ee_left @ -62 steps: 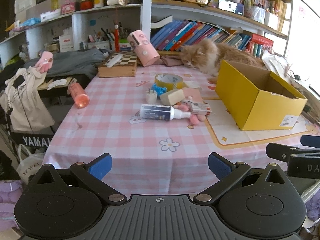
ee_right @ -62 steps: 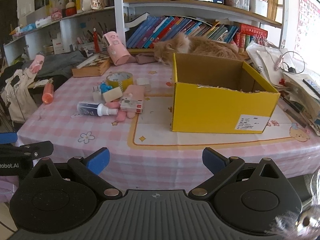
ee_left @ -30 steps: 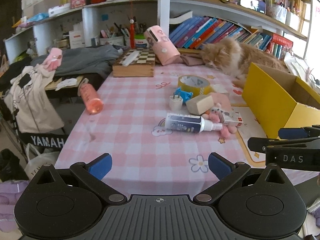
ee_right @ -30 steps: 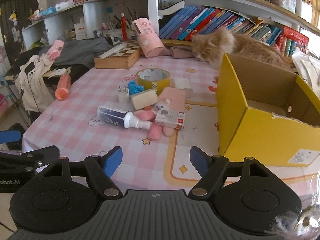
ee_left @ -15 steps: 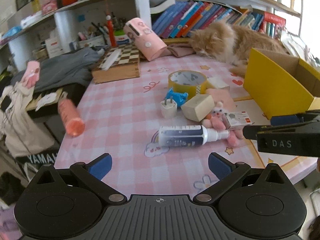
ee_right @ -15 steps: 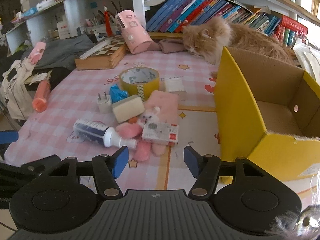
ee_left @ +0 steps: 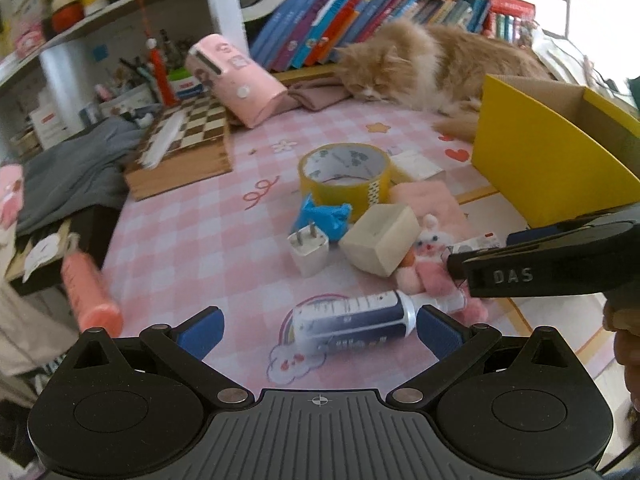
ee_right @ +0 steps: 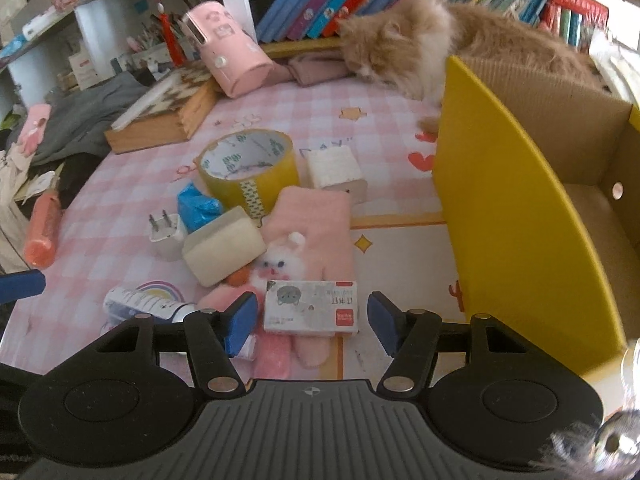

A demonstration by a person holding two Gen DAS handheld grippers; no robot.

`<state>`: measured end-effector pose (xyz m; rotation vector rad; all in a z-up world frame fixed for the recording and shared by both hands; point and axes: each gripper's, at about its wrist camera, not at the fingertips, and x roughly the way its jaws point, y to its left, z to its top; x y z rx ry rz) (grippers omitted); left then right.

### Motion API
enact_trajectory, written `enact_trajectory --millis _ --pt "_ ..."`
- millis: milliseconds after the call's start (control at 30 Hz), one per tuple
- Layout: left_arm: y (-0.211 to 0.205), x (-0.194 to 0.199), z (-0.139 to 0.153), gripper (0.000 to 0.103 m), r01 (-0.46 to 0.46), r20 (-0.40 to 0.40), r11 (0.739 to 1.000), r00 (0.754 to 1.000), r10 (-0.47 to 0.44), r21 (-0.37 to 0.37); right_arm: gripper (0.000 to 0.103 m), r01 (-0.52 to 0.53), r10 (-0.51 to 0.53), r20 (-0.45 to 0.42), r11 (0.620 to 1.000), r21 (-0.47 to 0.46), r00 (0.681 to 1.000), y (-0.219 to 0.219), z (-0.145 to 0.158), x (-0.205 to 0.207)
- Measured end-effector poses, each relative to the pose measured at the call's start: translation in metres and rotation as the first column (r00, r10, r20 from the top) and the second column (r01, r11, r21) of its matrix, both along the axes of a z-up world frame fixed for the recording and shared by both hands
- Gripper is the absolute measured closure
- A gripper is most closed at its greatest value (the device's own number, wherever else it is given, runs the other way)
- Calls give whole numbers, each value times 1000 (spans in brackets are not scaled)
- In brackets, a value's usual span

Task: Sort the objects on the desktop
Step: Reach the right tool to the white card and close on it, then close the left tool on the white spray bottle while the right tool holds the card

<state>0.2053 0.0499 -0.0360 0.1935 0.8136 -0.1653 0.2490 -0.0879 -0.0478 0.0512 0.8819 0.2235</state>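
On the pink checked tablecloth, a blue-and-white spray bottle (ee_left: 352, 322) lies on its side between the fingers of my left gripper (ee_left: 320, 332), which is open and clear of it. My right gripper (ee_right: 312, 322) is half open around a small grey-and-red card box (ee_right: 312, 308), with a thin gap at each pad. That box rests on a pink plush rabbit mitten (ee_right: 308, 232). Beyond it lie a cream block (ee_right: 224, 246), a white plug (ee_right: 166, 236) and a yellow tape roll (ee_right: 248, 172). The open yellow carton (ee_right: 520, 208) stands to the right.
An orange cat (ee_left: 432, 64) lies behind the carton, against the books. A chessboard box (ee_left: 184, 148) and a pink case (ee_left: 236, 84) are at the back left. An orange bottle (ee_left: 90, 292) sits at the table's left edge. A small white box (ee_right: 336, 170) lies beside the tape.
Both grippers have come forward and down to the pile. The right jaws have narrowed and now straddle the card box. The spray bottle now lies between the left fingers.
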Motion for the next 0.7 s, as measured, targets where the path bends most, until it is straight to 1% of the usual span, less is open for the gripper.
enact_trajectory --millis 100,167,200,300,367,433,533,633,700 --pt "-4 8 -5 0 66 -6 998 998 -66 19 44 16 -16 -52 1000 5 999 -1 -8 9" --pt "-5 11 -9 1 115 -9 993 993 -115 29 50 21 -21 -72 1000 3 997 -1 -11 11" --pt "-6 12 -11 1 140 -11 990 990 -140 32 51 18 -18 -78 1000 0 997 -1 -12 10" --pt "-8 17 -18 1 224 -17 974 975 -224 38 52 6 -7 -69 1000 -10 998 -1 -11 8" --pt "-10 20 -22 1 276 -18 959 961 -276 55 52 13 -14 -62 1000 -12 998 -2 -7 6" --pt "-11 23 -25 1 325 -20 943 946 -324 67 52 13 -13 -48 1000 -9 999 -3 -2 3" --pt "-14 28 -30 3 390 -38 918 921 -388 76 52 -15 14 -12 1000 -19 1000 -3 7 -6" --pt "-18 29 -37 9 429 -82 898 903 -422 96 52 -38 39 18 999 -31 999 -4 14 -17" --pt "-18 25 -36 16 424 -88 901 905 -417 88 52 -43 44 30 999 -31 999 -4 17 -23"
